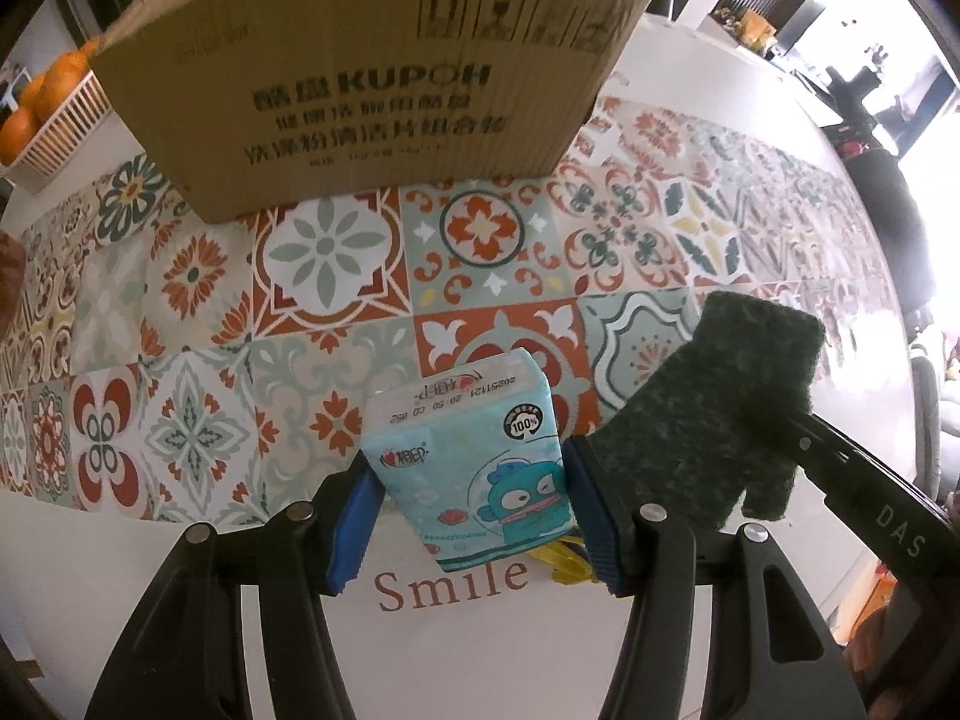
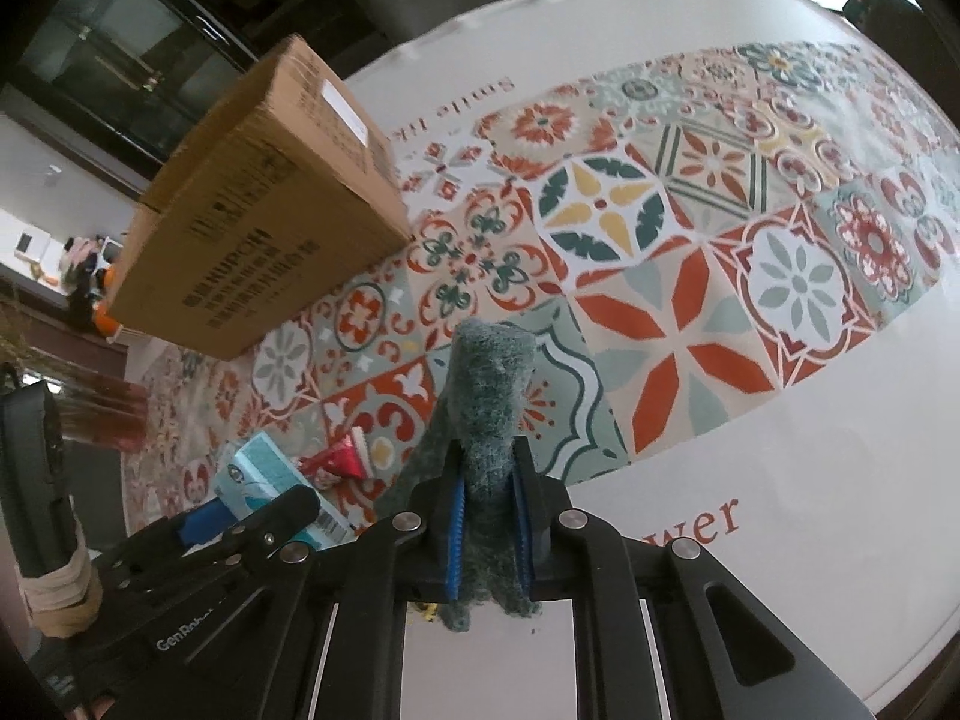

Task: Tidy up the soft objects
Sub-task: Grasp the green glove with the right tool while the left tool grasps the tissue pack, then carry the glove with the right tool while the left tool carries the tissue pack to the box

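My left gripper (image 1: 474, 516) is shut on a light blue tissue pack (image 1: 474, 468) with a cartoon fish, held just above the tablecloth. My right gripper (image 2: 489, 534) is shut on a dark green scouring pad (image 2: 486, 396), which sticks up between its blue pads; the pad also shows in the left wrist view (image 1: 720, 408), just right of the tissue pack. The tissue pack (image 2: 264, 480) and left gripper show at lower left in the right wrist view. An open cardboard box (image 1: 372, 78) stands beyond both grippers; it shows in the right wrist view too (image 2: 258, 228).
A patterned tile tablecloth (image 1: 324, 264) covers the table. A basket of oranges (image 1: 48, 114) stands left of the box. A small red wrapped item (image 2: 339, 462) lies on the cloth near the tissue pack. Something yellow (image 1: 561, 561) lies under the left gripper.
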{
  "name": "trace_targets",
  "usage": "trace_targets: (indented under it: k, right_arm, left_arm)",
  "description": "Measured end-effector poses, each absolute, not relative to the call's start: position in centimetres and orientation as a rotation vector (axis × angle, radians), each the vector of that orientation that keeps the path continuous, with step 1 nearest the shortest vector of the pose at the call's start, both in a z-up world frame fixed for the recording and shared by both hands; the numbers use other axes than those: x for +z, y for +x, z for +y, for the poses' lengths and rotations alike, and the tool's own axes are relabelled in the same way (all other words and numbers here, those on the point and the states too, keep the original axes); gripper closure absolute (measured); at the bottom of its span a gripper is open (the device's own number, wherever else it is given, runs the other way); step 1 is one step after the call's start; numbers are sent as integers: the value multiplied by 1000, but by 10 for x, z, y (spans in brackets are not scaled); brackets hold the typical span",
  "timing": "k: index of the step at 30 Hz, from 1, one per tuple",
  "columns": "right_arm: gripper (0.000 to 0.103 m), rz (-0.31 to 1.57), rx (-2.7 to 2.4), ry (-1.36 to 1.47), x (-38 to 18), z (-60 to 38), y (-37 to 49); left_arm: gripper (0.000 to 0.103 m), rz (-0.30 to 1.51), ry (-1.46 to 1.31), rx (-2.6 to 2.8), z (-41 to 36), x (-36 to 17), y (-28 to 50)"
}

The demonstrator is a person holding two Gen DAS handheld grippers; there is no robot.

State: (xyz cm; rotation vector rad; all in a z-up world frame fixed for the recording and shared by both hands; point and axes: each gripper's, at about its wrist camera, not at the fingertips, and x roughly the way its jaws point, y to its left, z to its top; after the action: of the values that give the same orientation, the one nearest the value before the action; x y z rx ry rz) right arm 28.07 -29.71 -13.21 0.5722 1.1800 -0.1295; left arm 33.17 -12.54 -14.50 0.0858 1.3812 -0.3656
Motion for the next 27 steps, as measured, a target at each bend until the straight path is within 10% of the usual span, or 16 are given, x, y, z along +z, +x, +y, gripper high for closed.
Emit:
trace_targets:
  k: [27]
  right_arm:
    - [89,966,-53,446,-43,-262,292]
  left_arm:
    - [45,1152,65,-400,-94,-61,342]
